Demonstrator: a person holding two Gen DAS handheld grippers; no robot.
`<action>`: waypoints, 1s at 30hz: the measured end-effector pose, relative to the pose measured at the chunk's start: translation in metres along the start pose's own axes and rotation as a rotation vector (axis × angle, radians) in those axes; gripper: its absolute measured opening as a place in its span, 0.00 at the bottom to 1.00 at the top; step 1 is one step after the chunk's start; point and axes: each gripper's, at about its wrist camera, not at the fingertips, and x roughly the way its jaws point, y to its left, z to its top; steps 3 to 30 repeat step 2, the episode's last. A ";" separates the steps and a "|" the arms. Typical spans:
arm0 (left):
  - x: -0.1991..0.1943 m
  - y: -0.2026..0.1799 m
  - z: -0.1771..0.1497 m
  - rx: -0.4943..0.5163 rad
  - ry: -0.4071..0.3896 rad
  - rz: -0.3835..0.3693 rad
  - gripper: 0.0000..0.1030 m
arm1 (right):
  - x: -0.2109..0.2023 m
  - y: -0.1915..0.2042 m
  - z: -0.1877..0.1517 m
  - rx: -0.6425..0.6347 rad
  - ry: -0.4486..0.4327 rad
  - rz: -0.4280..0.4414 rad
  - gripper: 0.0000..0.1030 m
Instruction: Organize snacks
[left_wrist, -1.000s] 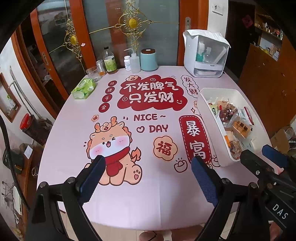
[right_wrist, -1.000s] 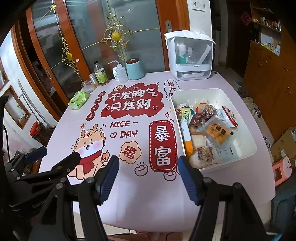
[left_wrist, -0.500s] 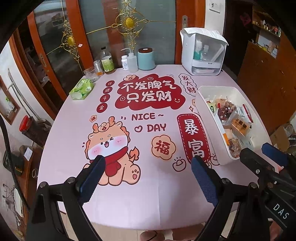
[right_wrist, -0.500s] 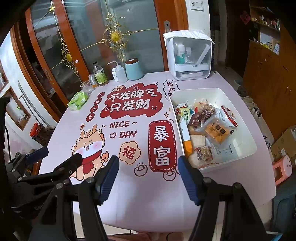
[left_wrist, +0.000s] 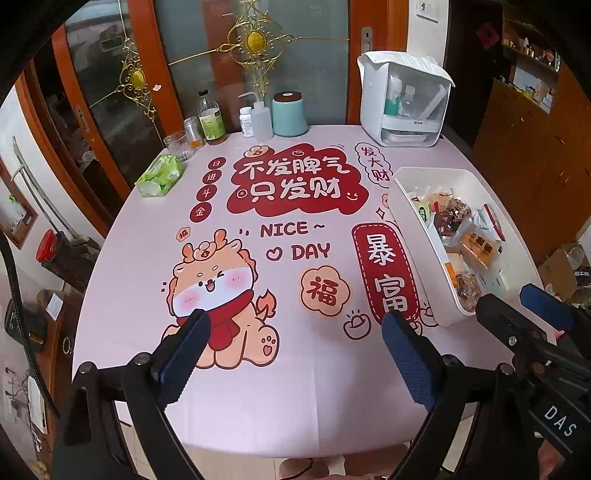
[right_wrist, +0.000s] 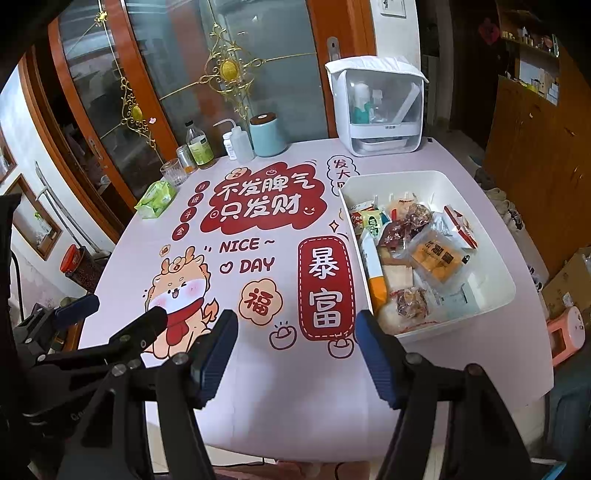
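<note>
A white bin (right_wrist: 495, 273) full of several wrapped snacks (right_wrist: 436, 258) stands on the right side of the pink printed table (right_wrist: 258, 398); it also shows in the left wrist view (left_wrist: 410, 229). My left gripper (left_wrist: 295, 325) is open and empty above the table's near edge, left of the bin. My right gripper (right_wrist: 295, 332) is open and empty above the near edge, just left of the bin's near corner. Each gripper shows in the other's view, the right one (left_wrist: 524, 314) and the left one (right_wrist: 110, 317).
Along the far edge stand a white lidded organiser (right_wrist: 380, 110), a teal canister (right_wrist: 267, 134), a squeeze bottle (right_wrist: 240, 142), an oil bottle (right_wrist: 199, 147), a glass (right_wrist: 173, 171) and a green tissue pack (right_wrist: 155, 199). A pink stool (right_wrist: 567, 332) stands right of the table.
Both views have shifted slightly, as if both grippers drew back and rose a little. Both stay open and empty. Nothing on the table has moved.
</note>
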 end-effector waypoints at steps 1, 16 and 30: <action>0.001 0.000 -0.001 0.000 0.001 0.000 0.90 | 0.002 0.000 -0.001 0.001 0.001 0.000 0.65; 0.001 0.000 -0.001 0.001 0.001 0.000 0.90 | 0.002 0.001 -0.002 0.002 0.002 0.001 0.65; 0.001 0.000 -0.001 0.001 0.001 0.000 0.90 | 0.002 0.001 -0.002 0.002 0.002 0.001 0.65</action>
